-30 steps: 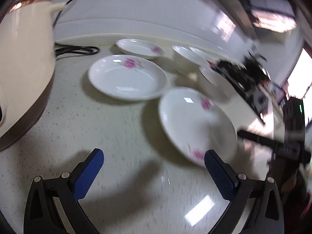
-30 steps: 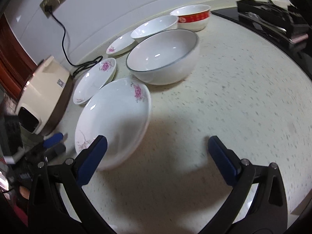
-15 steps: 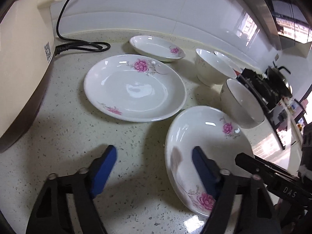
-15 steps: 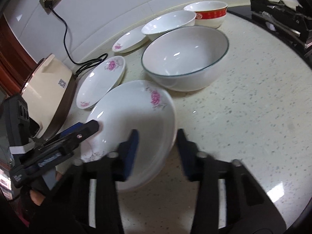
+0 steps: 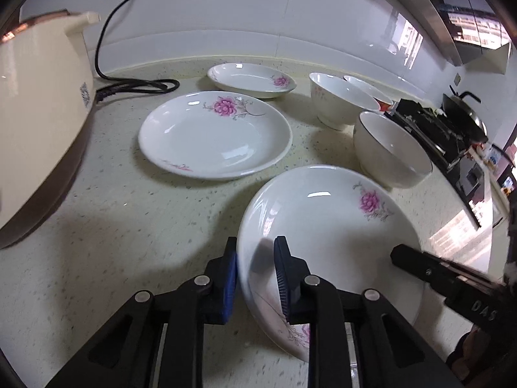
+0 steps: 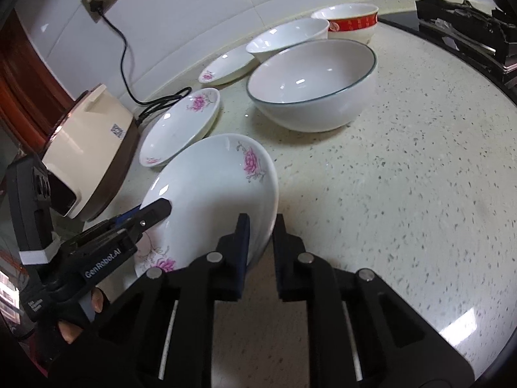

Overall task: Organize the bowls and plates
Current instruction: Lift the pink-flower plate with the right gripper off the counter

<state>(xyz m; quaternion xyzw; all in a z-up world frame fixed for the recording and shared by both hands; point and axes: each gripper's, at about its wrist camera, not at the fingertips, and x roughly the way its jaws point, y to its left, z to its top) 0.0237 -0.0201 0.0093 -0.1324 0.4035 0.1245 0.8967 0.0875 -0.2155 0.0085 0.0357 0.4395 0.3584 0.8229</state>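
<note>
I've got the near floral plate [image 5: 326, 226] pinched at opposite rims: left gripper [image 5: 255, 278] at lower centre of its view, right gripper [image 6: 260, 245] likewise. Two grips keep it level, probably for stacking on the second plate [image 5: 215, 134] at frame centre. Bowl [image 6: 310, 84] stays on the surface [image 6: 404, 174].

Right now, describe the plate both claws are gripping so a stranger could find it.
Start at the cream cooker on the speckled counter. The plate is the nearest dish, tilted off the counter. Unlike its flat flowered neighbours, the left claw and right claw pinch its rim.
</note>
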